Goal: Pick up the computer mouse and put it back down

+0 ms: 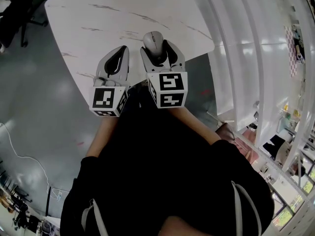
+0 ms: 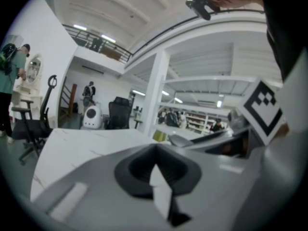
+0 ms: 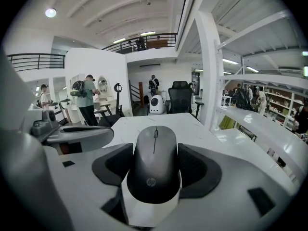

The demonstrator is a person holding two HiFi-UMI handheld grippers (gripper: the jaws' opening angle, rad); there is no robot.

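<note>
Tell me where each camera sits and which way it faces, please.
Head view: on the person's head, facing steeply down at the table, left gripper, right gripper and mouse; arms and dark torso show.
Left gripper view: on the left gripper, facing along its closed, empty fingers across the table.
Right gripper view: on the right gripper, facing along fingers gripping the mouse.
Shared: each gripper view shows the other gripper at its edge.

A white, grey-veined marble-look table with rounded corners spreads beneath and ahead of the right tool. On it, between that tool's jaws, sits a grey oval plastic computer mouse.
</note>
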